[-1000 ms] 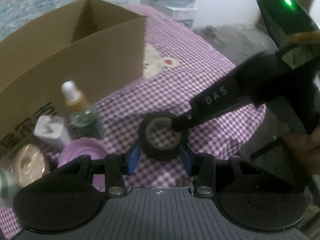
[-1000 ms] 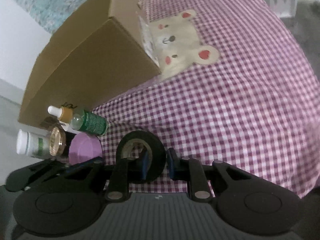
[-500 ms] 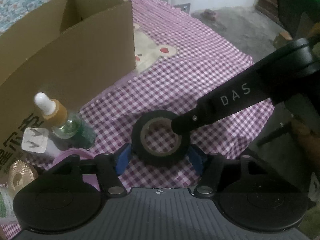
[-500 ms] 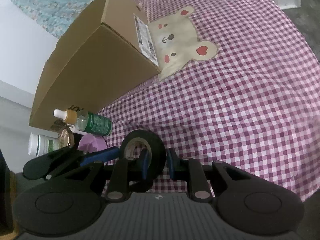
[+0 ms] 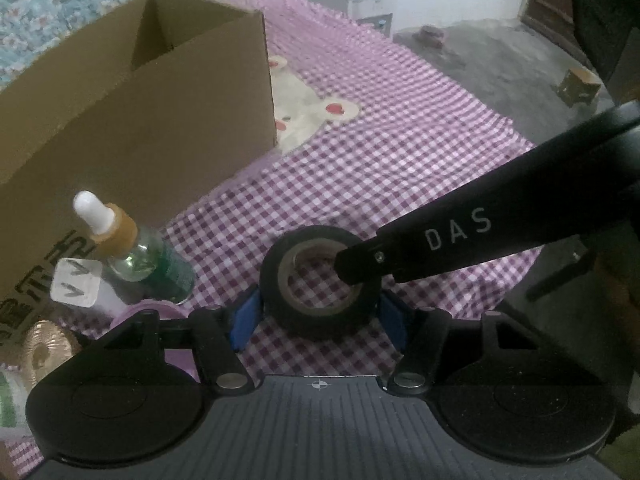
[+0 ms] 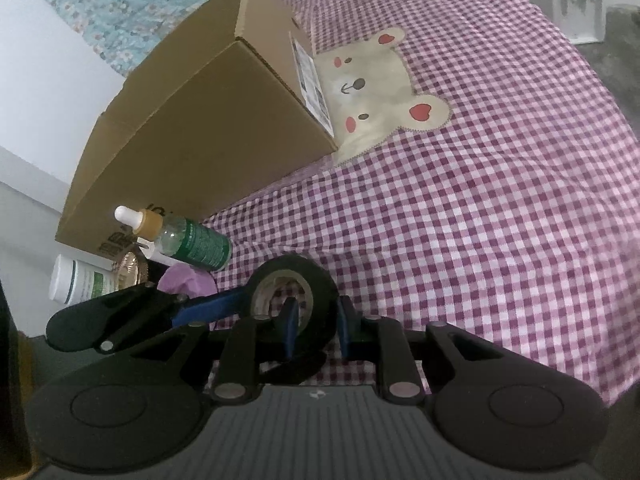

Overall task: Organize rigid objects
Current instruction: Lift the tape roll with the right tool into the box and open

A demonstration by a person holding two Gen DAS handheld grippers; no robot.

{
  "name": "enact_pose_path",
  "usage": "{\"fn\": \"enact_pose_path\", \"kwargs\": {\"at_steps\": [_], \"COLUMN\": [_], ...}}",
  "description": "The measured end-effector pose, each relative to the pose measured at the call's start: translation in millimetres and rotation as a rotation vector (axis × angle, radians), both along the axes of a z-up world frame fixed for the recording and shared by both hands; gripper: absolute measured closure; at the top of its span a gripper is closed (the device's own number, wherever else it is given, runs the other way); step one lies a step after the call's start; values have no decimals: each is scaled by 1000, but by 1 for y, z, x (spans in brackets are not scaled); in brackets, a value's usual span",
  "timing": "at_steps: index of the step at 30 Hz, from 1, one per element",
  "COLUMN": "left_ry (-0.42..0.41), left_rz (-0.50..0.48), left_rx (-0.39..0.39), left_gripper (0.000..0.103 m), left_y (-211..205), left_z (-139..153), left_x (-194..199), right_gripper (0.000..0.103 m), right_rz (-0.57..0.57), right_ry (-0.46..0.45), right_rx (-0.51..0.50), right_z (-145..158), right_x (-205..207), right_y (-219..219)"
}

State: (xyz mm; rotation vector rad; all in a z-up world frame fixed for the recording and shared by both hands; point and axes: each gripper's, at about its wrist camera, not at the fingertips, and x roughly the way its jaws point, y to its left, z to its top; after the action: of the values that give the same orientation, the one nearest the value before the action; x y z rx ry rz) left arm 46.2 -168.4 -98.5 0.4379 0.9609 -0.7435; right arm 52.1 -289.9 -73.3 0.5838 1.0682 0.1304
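A black tape roll (image 5: 276, 276) with a tan core is held just above the checked cloth. My left gripper (image 5: 320, 316) is shut on the tape roll from both sides with its blue pads. My right gripper (image 6: 316, 324) is shut on the roll's wall (image 6: 320, 284), one finger inside the core and one outside. The right finger also shows in the left wrist view (image 5: 460, 236), reaching into the core. An open cardboard box (image 5: 132, 120) stands behind, also in the right wrist view (image 6: 208, 120).
A green dropper bottle (image 5: 148, 260), a white tube (image 6: 80, 282), a gold-lidded jar (image 5: 40, 348) and a purple lid (image 6: 186, 280) crowd the box's front left. The bear-patch checked cloth (image 6: 460, 220) spreads right. The table edge drops to floor at right.
Both grippers have risen with the tape roll and tilted, so the box and cloth sit lower and farther. The grips on the roll have not changed.
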Motion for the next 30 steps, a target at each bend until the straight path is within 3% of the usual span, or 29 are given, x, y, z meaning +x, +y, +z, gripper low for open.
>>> {"fn": "enact_pose_path", "kwargs": {"at_steps": [4,9,15,18,20,26,30], "left_ry": [-54,-164,-241,-207,-143,82,153], "left_rz": [3,44,187,268,332,486,566], "left_rx": [-40,-95,-99,-81,-74,-33,0], "left_gripper": [40,40,40,40,40,40,40], "left_y": [8,27,62,80,94,121,128], "left_z": [29,81,142,153,149,110,84], "left_x": [-12,-17,35,87,129,222,254], "right_gripper": [81,81,80,80,80,80,80], "right_rz": [-9,4,133,216,265,349,364], "right_ry": [-40,-150,-297,-316,-293,-98,-9], "right_rx": [-13,-48,-57,-27,-5,53,83], "right_z": [23,78,139,149,145,97,65], "right_x": [-11,-19,29,82,126,249,297], "right_y": [2,12,39,53,61,89,102]}}
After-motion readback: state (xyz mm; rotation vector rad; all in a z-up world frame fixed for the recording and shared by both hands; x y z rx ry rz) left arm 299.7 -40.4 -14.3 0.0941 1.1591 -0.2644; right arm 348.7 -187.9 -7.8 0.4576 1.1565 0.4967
